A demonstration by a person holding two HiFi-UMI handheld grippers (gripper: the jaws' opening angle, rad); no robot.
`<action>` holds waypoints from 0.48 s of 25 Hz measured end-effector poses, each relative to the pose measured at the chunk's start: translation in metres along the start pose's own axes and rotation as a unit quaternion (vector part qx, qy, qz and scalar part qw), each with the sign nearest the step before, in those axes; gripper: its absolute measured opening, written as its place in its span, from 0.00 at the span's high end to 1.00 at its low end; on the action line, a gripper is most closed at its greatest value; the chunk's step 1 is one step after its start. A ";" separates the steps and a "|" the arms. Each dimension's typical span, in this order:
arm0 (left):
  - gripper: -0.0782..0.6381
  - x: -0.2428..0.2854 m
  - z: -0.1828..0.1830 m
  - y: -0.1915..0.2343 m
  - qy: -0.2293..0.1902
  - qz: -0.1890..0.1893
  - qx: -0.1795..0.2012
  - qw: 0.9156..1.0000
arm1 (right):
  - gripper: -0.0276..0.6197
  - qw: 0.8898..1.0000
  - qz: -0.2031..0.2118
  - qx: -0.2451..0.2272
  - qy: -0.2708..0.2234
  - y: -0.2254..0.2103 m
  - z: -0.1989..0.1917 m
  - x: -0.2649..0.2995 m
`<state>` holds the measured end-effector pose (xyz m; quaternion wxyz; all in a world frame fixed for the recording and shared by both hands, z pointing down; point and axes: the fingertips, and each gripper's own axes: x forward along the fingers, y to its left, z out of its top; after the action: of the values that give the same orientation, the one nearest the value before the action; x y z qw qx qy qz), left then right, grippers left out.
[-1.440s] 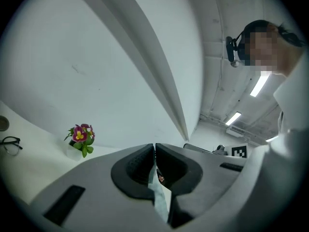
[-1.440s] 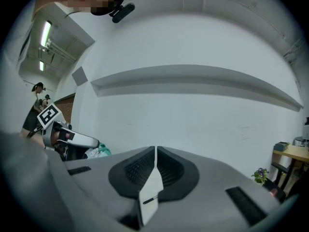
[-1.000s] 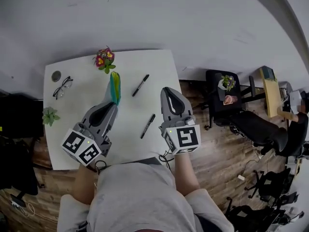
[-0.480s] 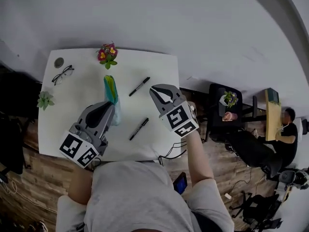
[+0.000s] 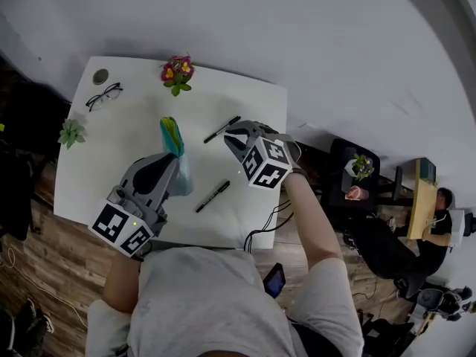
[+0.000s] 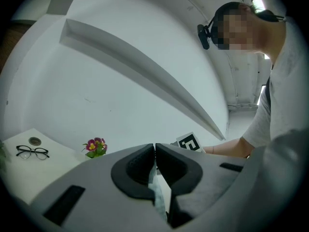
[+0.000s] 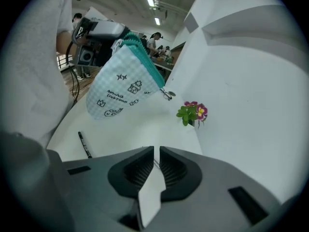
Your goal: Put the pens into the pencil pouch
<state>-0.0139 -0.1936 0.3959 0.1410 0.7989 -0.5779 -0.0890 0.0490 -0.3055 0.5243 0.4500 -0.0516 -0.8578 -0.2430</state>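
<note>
The person stood at the near edge of the white table (image 5: 111, 162) with a gripper in each hand. The left gripper (image 5: 173, 168) had its jaws clamped on the pencil pouch (image 5: 172, 136), with a strip of pale fabric pinched between them in the left gripper view. From the right gripper view the pouch showed as light checked cloth with small prints and a teal edge, tilted and apparently raised off the table. The right gripper (image 5: 230, 134) reached in from the right, its tips just over the far pen (image 5: 216, 133), which lay slantwise on the table to the right of the pouch. Its jaws were drawn almost together, leaving only a slit. A thin dark line showed in that slit, but I could not tell whether it was the pen. The near pen (image 5: 213, 196) lay flat on the table between the two grippers, apart from both. Along the far side stood a pot of flowers (image 5: 177, 72), with a pair of glasses (image 5: 104, 96) to its left and a small green plant (image 5: 72, 132) at the left edge.
</note>
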 end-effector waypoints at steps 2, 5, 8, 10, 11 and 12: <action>0.84 0.000 0.000 0.000 -0.001 0.008 0.004 1.000 | 0.90 1.000 0.018 -0.022 0.011 0.002 -0.004 0.012; 0.84 0.000 0.000 0.001 -0.004 0.018 0.005 1.000 | 0.87 0.998 0.043 -0.047 0.024 0.006 -0.010 0.031; 0.84 -0.001 0.001 0.002 -0.008 0.024 0.004 1.000 | 0.78 0.993 0.074 -0.083 0.047 0.017 -0.017 0.050; 0.84 -0.001 0.002 0.003 -0.011 0.028 0.003 1.000 | 0.77 0.987 0.091 -0.116 0.062 0.024 -0.021 0.062; 0.84 -0.001 0.002 0.004 -0.012 0.030 0.003 0.999 | 0.77 0.984 0.099 -0.133 0.070 0.027 -0.023 0.068; 0.84 -0.001 0.001 0.004 -0.012 0.032 0.003 0.999 | 0.77 0.980 0.106 -0.148 0.076 0.030 -0.025 0.074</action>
<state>-0.0184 -0.1941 0.3959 0.1347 0.7792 -0.6051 -0.0925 0.0330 -0.3001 0.6060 0.5244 -0.1901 -0.7652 -0.3214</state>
